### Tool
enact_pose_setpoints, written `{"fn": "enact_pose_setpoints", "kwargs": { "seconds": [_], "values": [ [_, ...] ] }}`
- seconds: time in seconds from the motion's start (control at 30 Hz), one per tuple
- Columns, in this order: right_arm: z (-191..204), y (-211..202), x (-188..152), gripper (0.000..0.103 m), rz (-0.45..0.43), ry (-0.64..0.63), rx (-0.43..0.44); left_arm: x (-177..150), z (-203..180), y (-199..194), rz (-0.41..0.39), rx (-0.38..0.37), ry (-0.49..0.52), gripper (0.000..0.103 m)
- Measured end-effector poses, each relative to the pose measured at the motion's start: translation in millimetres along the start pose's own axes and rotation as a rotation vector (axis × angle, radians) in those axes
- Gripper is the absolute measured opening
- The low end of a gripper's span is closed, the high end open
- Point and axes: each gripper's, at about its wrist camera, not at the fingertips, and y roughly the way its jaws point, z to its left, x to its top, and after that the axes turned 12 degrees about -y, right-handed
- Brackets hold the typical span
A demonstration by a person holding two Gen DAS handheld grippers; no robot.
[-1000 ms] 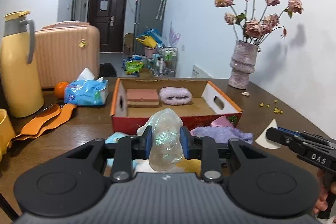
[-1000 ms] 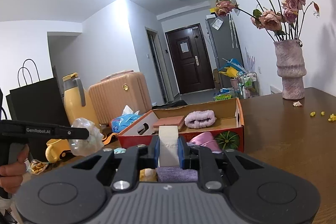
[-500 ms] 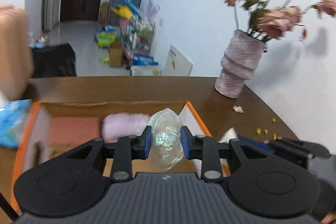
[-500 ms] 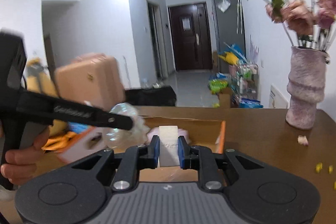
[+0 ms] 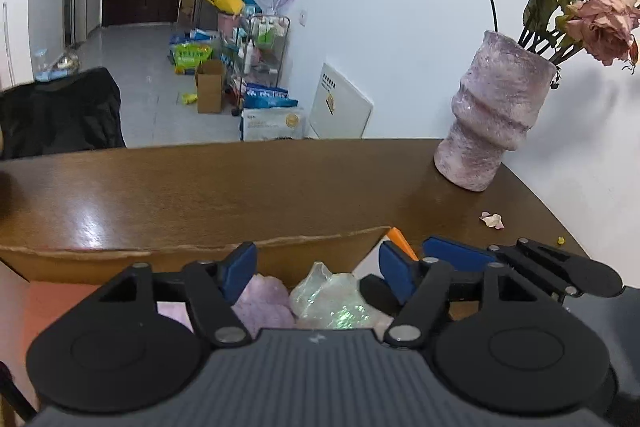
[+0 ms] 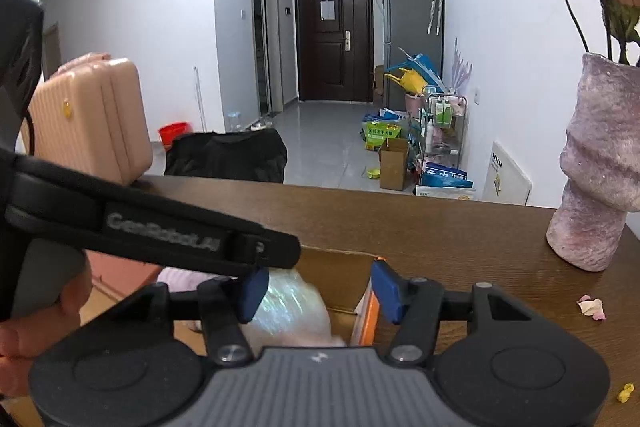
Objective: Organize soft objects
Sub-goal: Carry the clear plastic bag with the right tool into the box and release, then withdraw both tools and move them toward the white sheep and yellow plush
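1. The left gripper (image 5: 318,267) tilts down over a cardboard box (image 5: 192,259); its jaws have just been opening and stand apart, holding nothing.
2. The right gripper (image 6: 316,291) hangs just beside it over the box's right end, jaws also just opened, nothing pressed between them.
3. A crinkled, iridescent clear plastic bag (image 5: 332,301) lies loose in the box below both grippers, next to a fluffy lilac piece (image 5: 264,303).
4. The box sits on a brown wooden table (image 5: 224,183); a mottled purple vase (image 5: 492,115) of dried roses stands far right, against a white wall.
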Motion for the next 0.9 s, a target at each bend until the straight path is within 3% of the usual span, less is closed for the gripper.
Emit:
{"fn": "enact_pose_setpoints", "kwargs": {
  "seconds": [0.17,0.33,0.5,0.73,0.9],
  "values": [
    [-6.8,-31.3,3.1,0.056,-0.024,0.005,-0.021,4.6,6.8,-45.9,-0.053,0.057,0.049,0.074],
    [-8.4,-78.1,21.6,0.057,-0.057,-0.011,-0.023,1.6,28.0,-131.3,-0.145,0.18,0.121,0.079],
    [6.5,-136.2,39.9,0.066,-0.083,-0.055,-0.013,-11.9,51.1,-213.7,-0.232,0.266,0.089,0.082],
    [38.9,-200.6,41.8,0.069,-0.132,-0.076,0.012,-52.2,65.8,-295.0,-0.293,0.309,0.051,0.085],
    [70.1,-249.9,17.7,0.075,-0.176,-0.071,0.006,-111.9,73.7,-349.0,-0.379,0.316,0.1,0.088]
  ]
}}
